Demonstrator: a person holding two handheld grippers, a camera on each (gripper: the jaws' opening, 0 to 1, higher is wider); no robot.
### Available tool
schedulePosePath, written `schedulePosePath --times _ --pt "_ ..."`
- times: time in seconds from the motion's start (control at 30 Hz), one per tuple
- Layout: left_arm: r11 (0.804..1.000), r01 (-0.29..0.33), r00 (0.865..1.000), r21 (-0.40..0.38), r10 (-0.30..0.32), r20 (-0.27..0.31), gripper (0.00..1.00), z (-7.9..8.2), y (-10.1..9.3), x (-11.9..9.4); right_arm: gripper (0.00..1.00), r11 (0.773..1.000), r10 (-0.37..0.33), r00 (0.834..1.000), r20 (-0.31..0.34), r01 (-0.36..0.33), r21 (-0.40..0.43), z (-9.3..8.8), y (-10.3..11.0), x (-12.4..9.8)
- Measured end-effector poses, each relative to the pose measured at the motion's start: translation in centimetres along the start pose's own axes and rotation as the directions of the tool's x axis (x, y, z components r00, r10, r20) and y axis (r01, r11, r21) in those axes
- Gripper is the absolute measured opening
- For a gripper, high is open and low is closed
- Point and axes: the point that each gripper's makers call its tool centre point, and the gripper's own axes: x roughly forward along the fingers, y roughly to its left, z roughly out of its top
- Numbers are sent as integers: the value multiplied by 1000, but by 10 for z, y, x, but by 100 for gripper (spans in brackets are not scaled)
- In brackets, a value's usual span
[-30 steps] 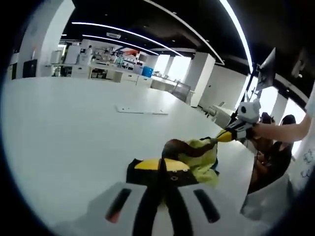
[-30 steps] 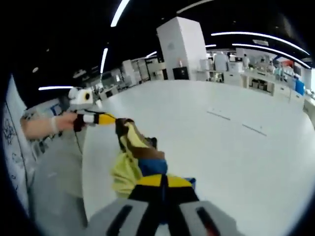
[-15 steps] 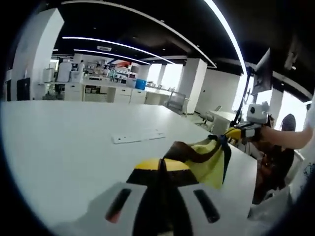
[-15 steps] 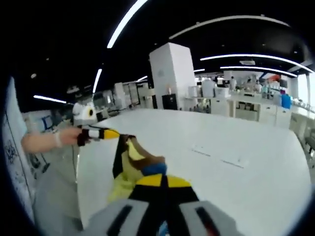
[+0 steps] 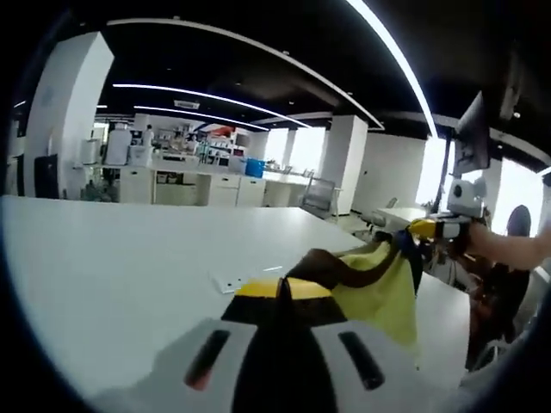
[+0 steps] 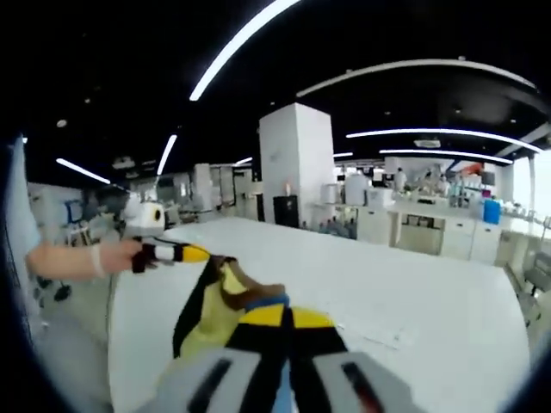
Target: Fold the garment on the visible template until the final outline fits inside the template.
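A yellow garment (image 5: 379, 291) with brown trim and a blue patch hangs in the air, stretched between both grippers above the white table (image 5: 103, 275). In the left gripper view my left gripper (image 5: 282, 289) is shut on one edge of it. My right gripper (image 5: 422, 229), in a person's hand, pinches the far corner. The right gripper view has my right gripper (image 6: 288, 317) shut on the garment (image 6: 211, 311), and the left gripper (image 6: 196, 254) holds its other end. Faint template marks (image 5: 245, 279) (image 6: 379, 334) lie on the table beyond the cloth.
The white table (image 6: 413, 292) runs wide behind the garment. White pillars (image 6: 294, 163), cabinets and benches (image 5: 189, 185) stand far behind. A person's forearm (image 6: 77, 258) reaches in at the left, and seated people (image 5: 508, 258) are past the table edge on the right.
Both grippers have risen and drawn apart. The garment, bunched low over the table before, now hangs taut between them. Both views have tilted up toward the room.
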Motion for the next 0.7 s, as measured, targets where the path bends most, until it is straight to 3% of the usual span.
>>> schedulePosePath --times 0.1,0.17,0.3,0.33,0.4,0.5,0.57,0.7 --pt "1000 -27 999 -9 27 -22 0 -13 11 15 0 1000 -22 1000 -12 23 18 -13 -19 20" --pt "998 -46 998 -36 44 -53 0 -28 32 32 0 997 -37 998 -42 39 59 -28 -31 33" --pt "997 -62 988 -37 56 -143 0 -69 49 57 0 995 -54 990 -129 63 71 -72 -57 64" --pt "997 -66 985 -37 59 -162 0 -79 55 64 0 994 -68 983 -172 82 76 -90 -68 73" --pt "996 -73 977 -46 62 -204 0 -103 56 76 0 993 -51 977 -206 72 97 -111 -75 86" --pt "994 -86 968 -60 70 -241 0 -125 71 90 0 993 -63 964 -258 87 80 -139 -86 100" --pt "993 -90 965 -70 70 -251 0 -134 75 97 0 991 -69 956 -284 99 94 -158 -95 113" --pt "993 -99 956 -66 76 -285 0 -153 71 103 0 988 -70 945 -320 110 109 -179 -102 124"
